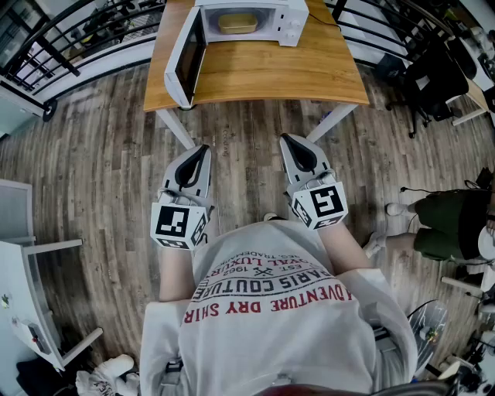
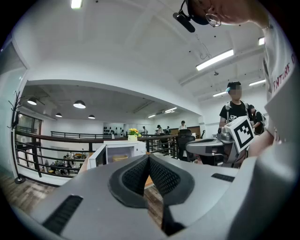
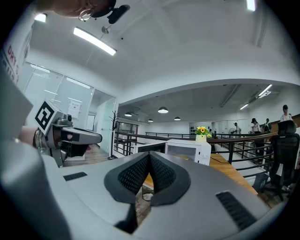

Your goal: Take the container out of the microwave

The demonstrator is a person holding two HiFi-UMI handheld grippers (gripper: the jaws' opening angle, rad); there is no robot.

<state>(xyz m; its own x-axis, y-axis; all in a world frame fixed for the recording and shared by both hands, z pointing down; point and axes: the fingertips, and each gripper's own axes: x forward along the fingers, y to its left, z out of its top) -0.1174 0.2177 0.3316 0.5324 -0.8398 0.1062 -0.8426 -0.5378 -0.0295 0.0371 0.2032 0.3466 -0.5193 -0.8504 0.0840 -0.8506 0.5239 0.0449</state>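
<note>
The white microwave (image 1: 263,19) stands at the far end of the wooden table (image 1: 271,73), its door (image 1: 186,62) swung open to the left. A tan container (image 1: 237,22) sits inside the cavity. My left gripper (image 1: 204,148) and right gripper (image 1: 285,138) are held side by side close to my body, over the floor short of the table, both pointing at it. Each is shut with nothing between its pads. The left gripper view shows its jaws (image 2: 148,157) meeting, with the microwave (image 2: 119,152) and container (image 2: 120,158) far ahead. In the right gripper view the jaws (image 3: 150,154) meet below the microwave (image 3: 187,151).
A pot of yellow flowers (image 2: 133,132) stands on the microwave. Black railings (image 1: 69,39) run behind the table. A black office chair (image 1: 433,77) is at the right, a seated person (image 1: 456,224) further right, and white furniture (image 1: 23,263) at the left.
</note>
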